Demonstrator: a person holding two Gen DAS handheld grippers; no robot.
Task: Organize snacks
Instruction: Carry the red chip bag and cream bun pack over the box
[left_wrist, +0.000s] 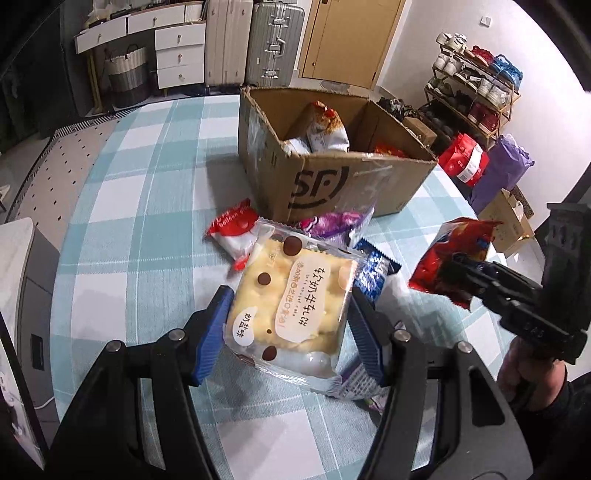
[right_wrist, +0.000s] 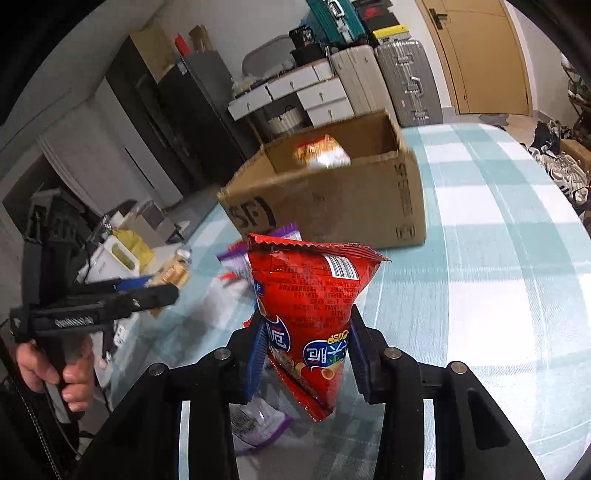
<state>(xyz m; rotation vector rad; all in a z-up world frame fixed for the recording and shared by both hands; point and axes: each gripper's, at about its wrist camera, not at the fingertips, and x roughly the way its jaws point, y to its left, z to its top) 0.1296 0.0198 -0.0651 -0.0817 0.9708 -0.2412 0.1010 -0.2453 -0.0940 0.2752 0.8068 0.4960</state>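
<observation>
My left gripper (left_wrist: 288, 325) is shut on a cream-yellow cake packet (left_wrist: 291, 299), its blue pads pressing both sides, above the loose snacks. Under and around it lie a red-and-white packet (left_wrist: 232, 229), a purple packet (left_wrist: 332, 223) and a blue packet (left_wrist: 373, 273). My right gripper (right_wrist: 306, 343) is shut on a red crisp bag (right_wrist: 310, 306), held upright above the table; it also shows at the right of the left wrist view, where the red crisp bag (left_wrist: 448, 258) hangs in the air. The open cardboard box (left_wrist: 332, 177) stands beyond, with an orange-and-white bag (left_wrist: 327, 125) inside.
The table carries a teal-and-white check cloth (right_wrist: 498, 258). A purple packet (right_wrist: 258, 424) lies under my right gripper. A white appliance (left_wrist: 22, 266) stands at the table's left edge. Suitcases, drawers and a shoe rack (left_wrist: 476, 88) line the room behind.
</observation>
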